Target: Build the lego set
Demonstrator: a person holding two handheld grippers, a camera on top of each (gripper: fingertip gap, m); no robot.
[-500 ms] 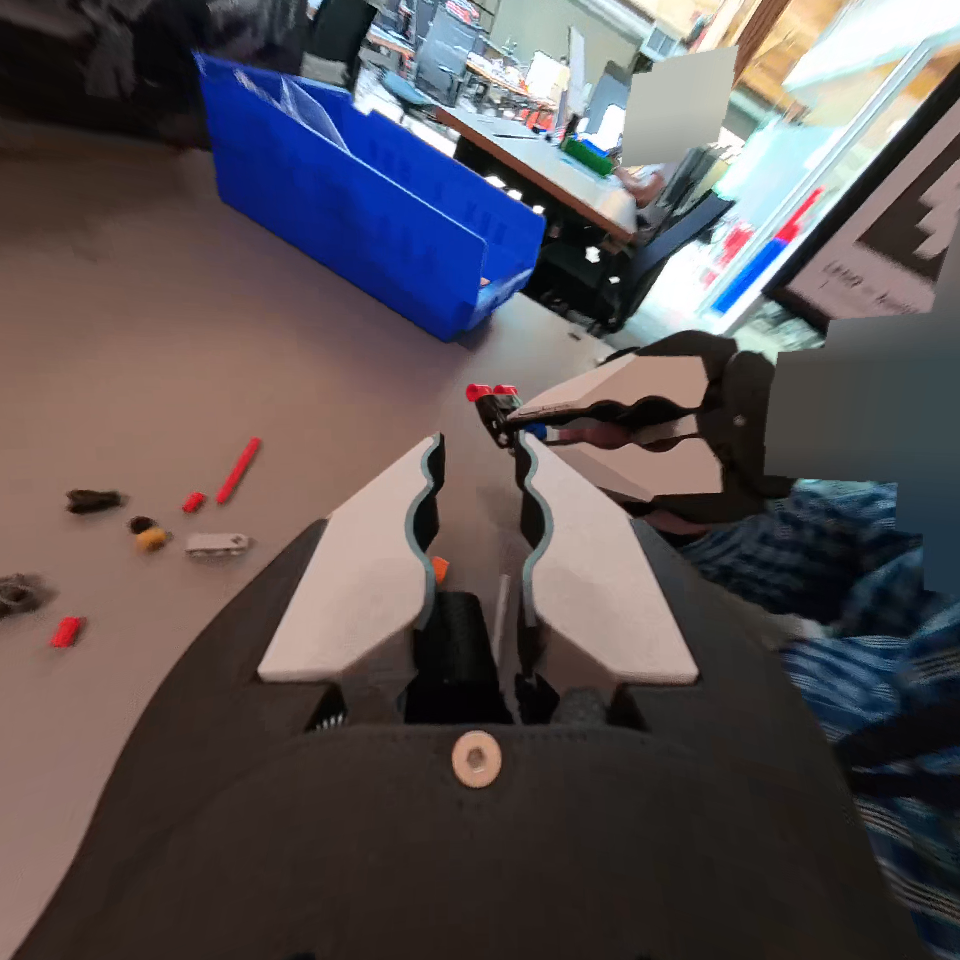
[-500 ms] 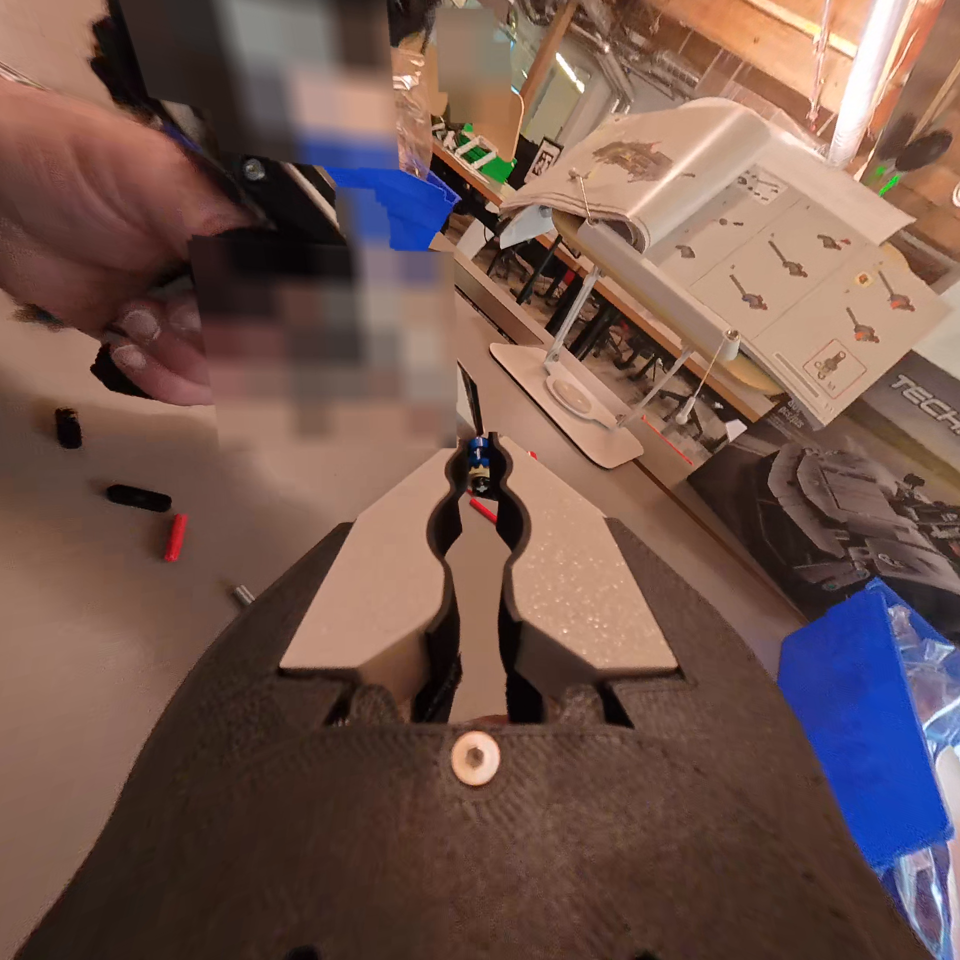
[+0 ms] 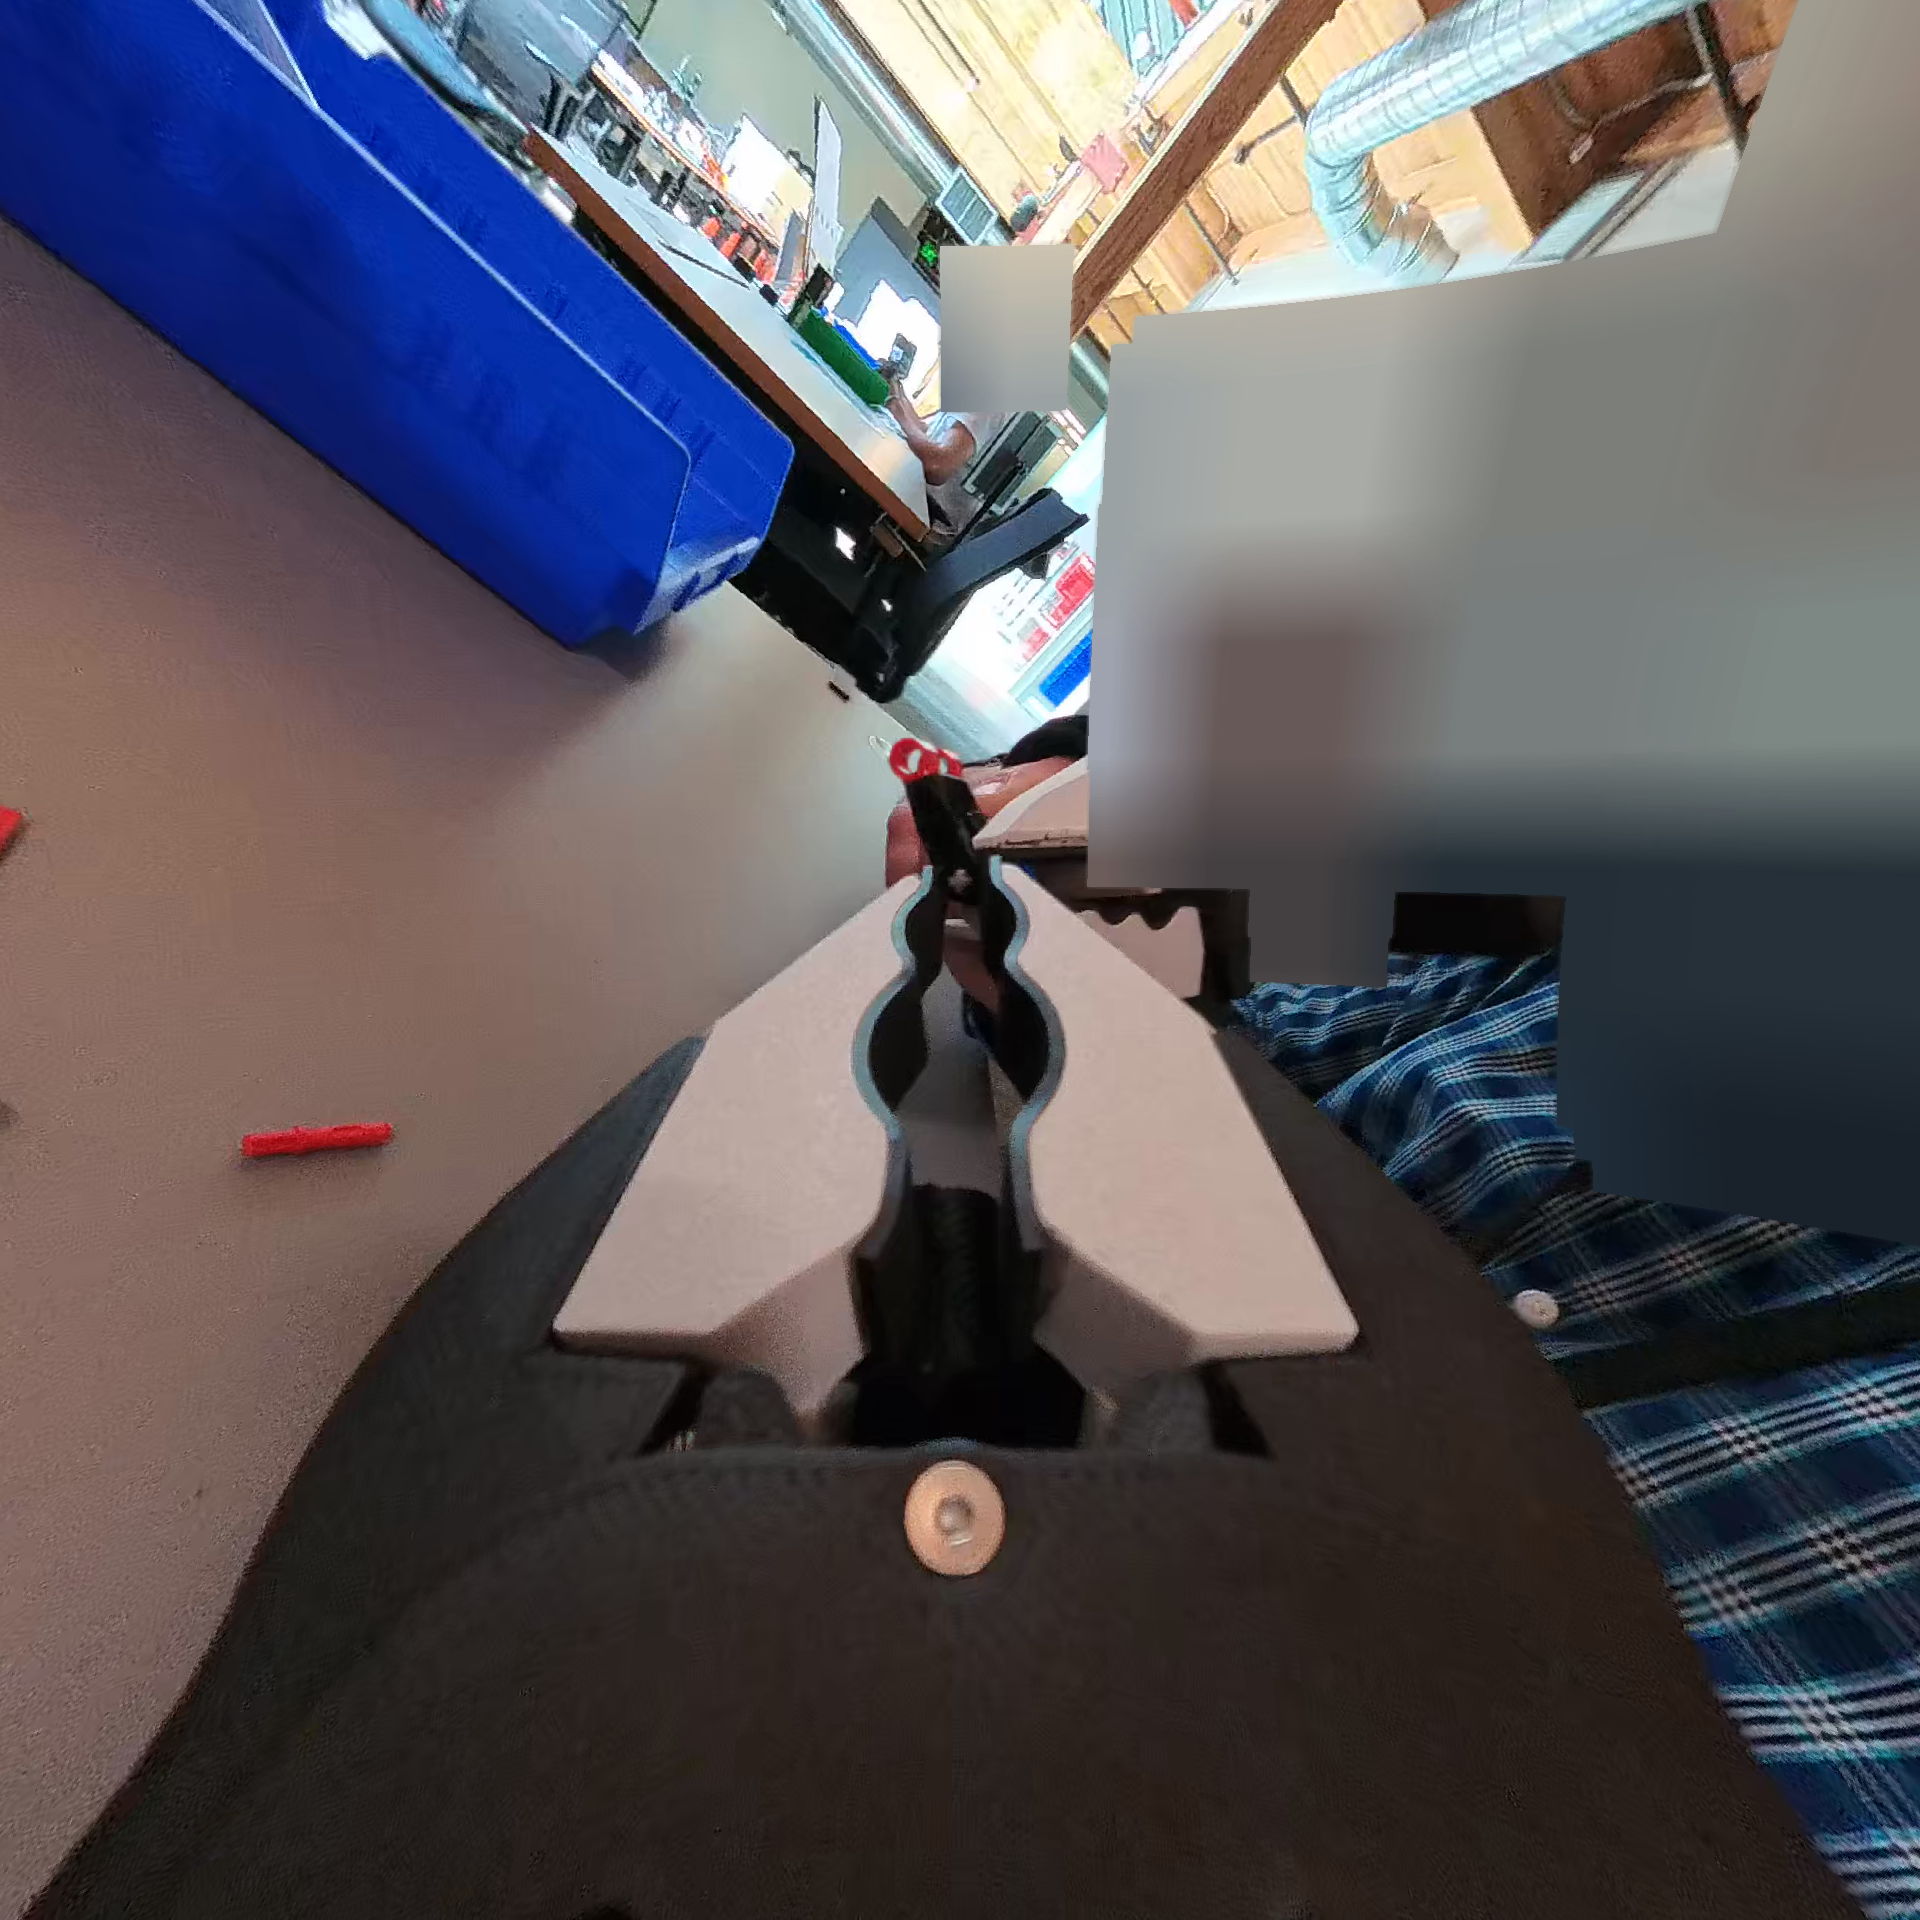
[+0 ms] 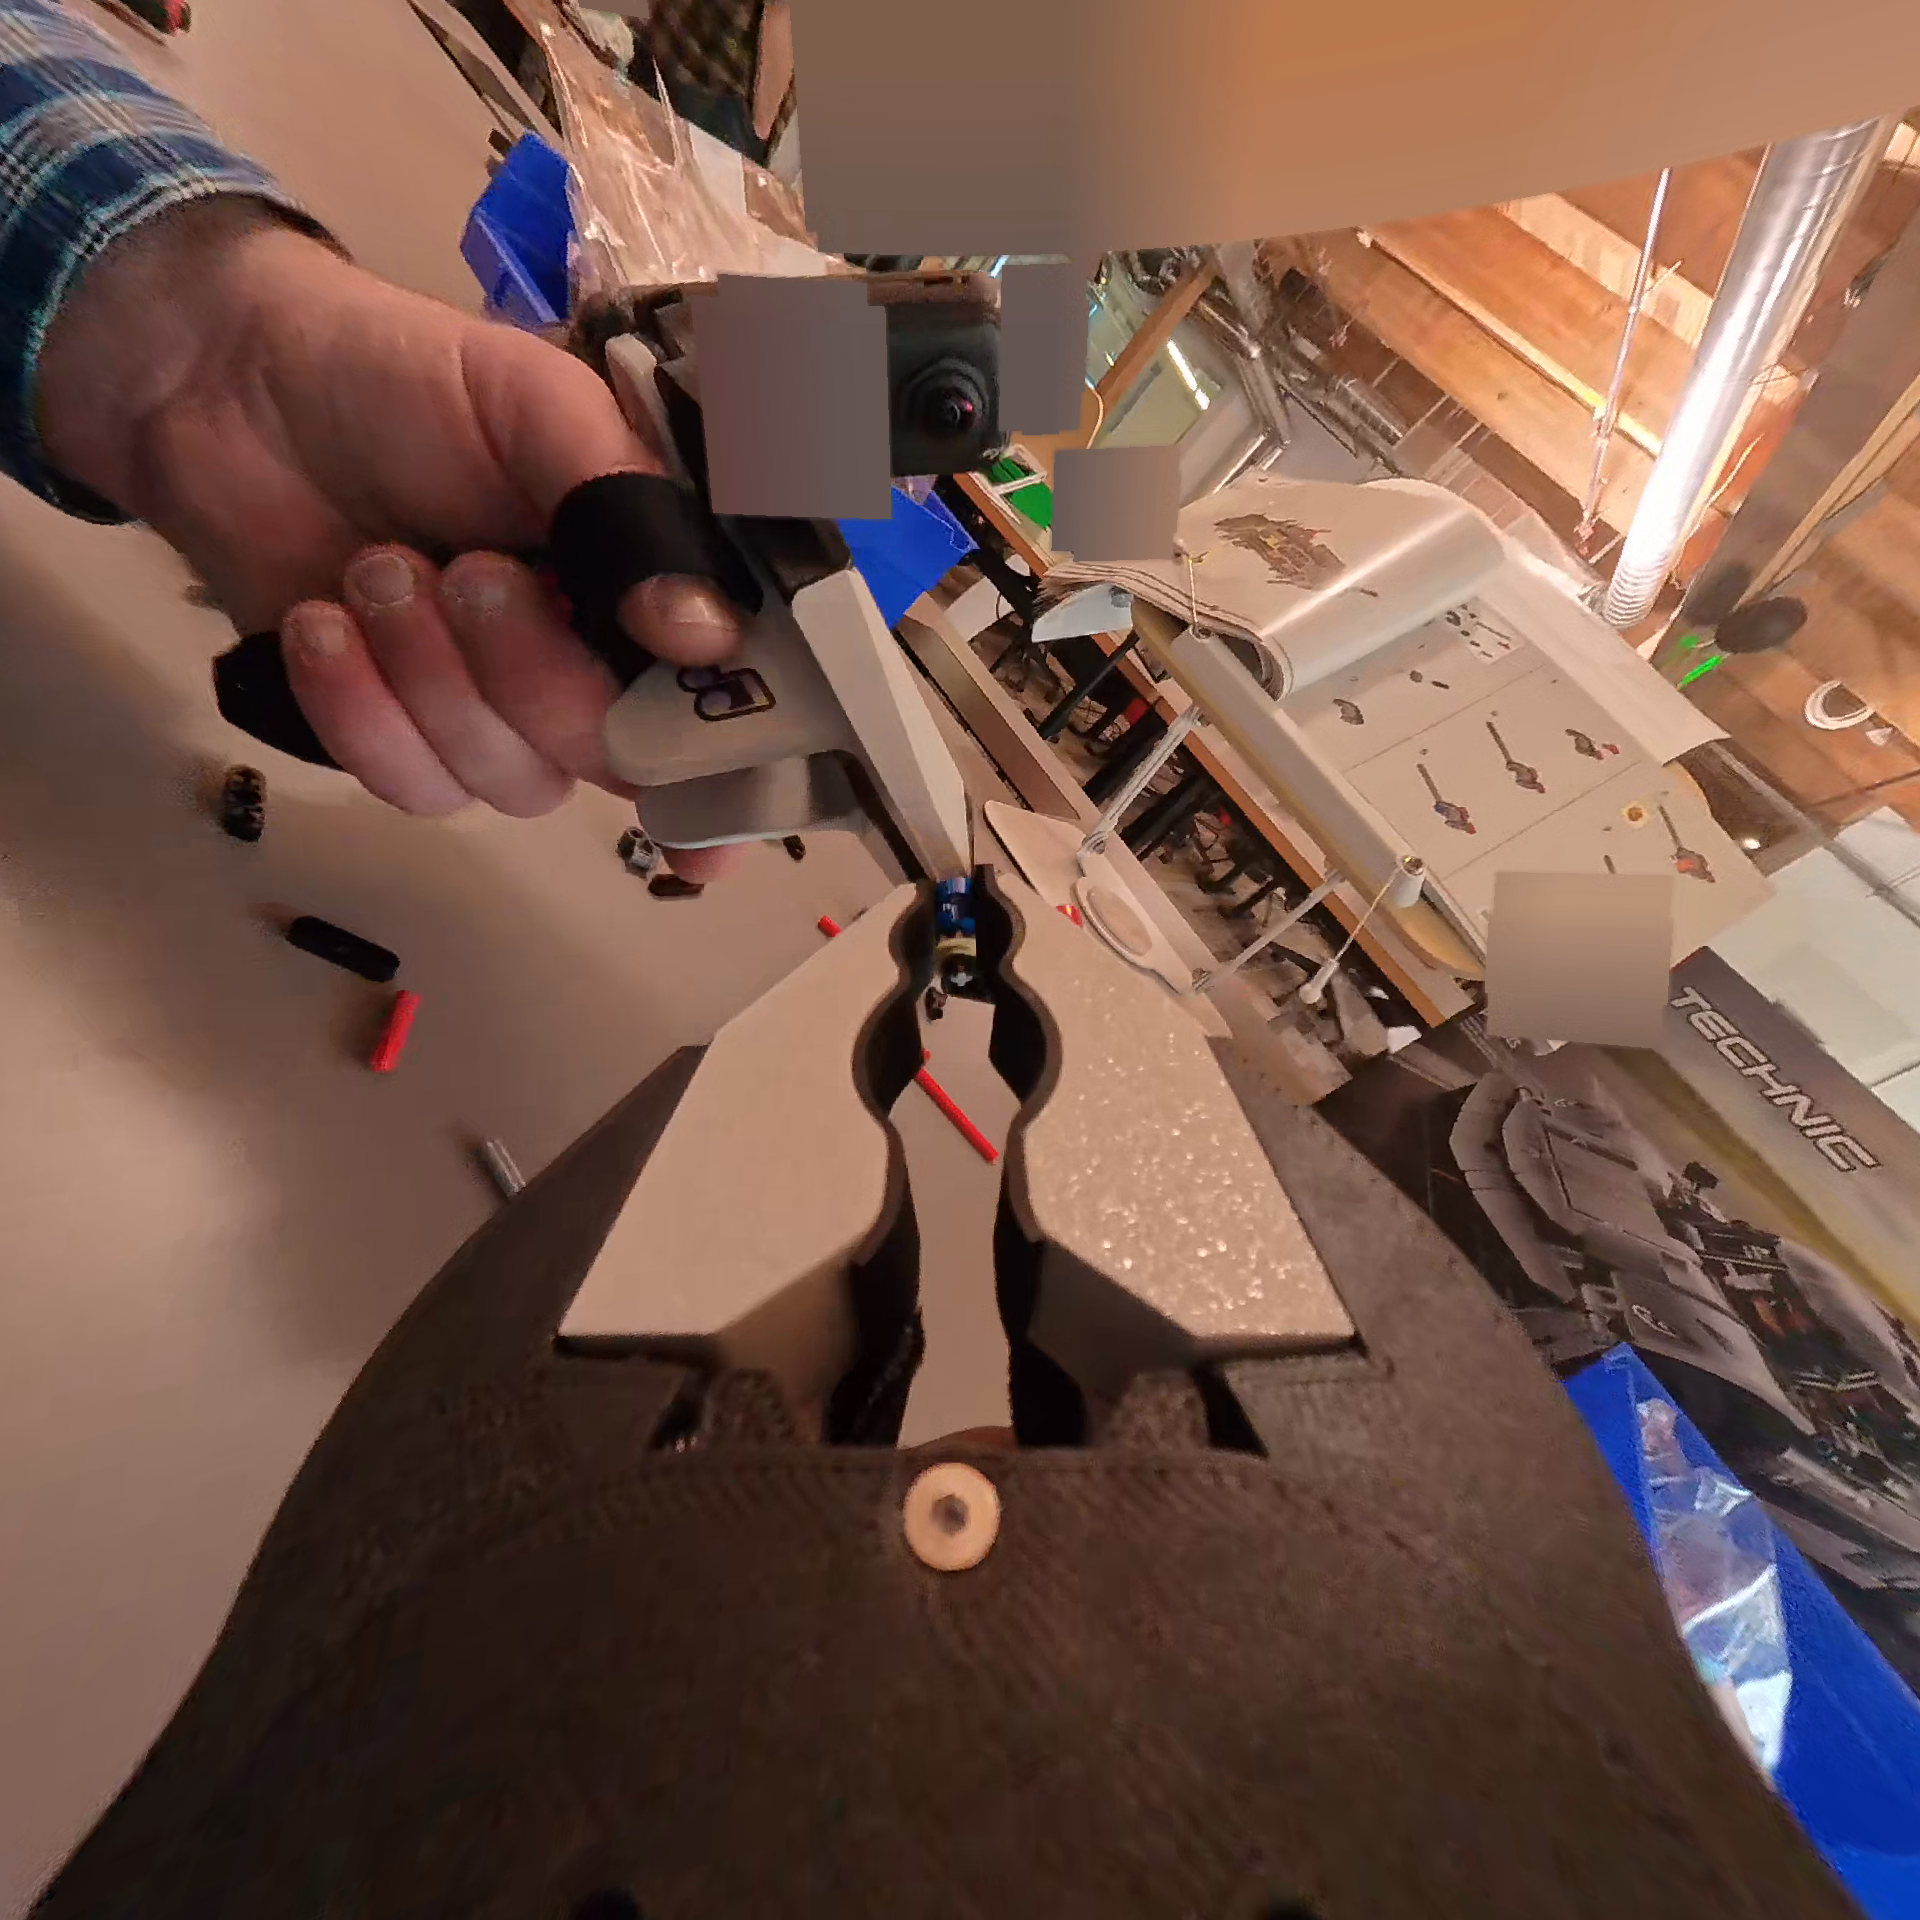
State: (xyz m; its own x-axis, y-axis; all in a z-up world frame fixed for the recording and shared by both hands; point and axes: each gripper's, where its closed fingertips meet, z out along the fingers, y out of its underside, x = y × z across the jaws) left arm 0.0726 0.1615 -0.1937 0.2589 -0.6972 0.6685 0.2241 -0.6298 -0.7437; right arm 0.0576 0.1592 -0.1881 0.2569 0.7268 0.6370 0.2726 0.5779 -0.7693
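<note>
The left gripper (image 3: 958,902), with grey wavy-edged fingers on a black body, is pinched at its tips on a small black lego assembly with red ends (image 3: 932,805), held up off the grey tabletop (image 3: 312,831). The right gripper (image 4: 958,914), of the same make, is closed at its tips on the blue and yellow end of the same small piece (image 4: 956,920), and the left gripper's grey finger meets it there from above.

Under the right fingers lies a thin red axle (image 4: 956,1117). To the left, loose parts are scattered: a short red pin (image 4: 395,1029), a black connector (image 4: 343,948), a small grey pin (image 4: 502,1166).

Farther off, an open instruction booklet (image 4: 1455,665) rests on a white stand, with the printed set box (image 4: 1662,1226) beside it. A long blue plastic bin (image 3: 416,343) stands at the table's far edge; its contents are hidden.
</note>
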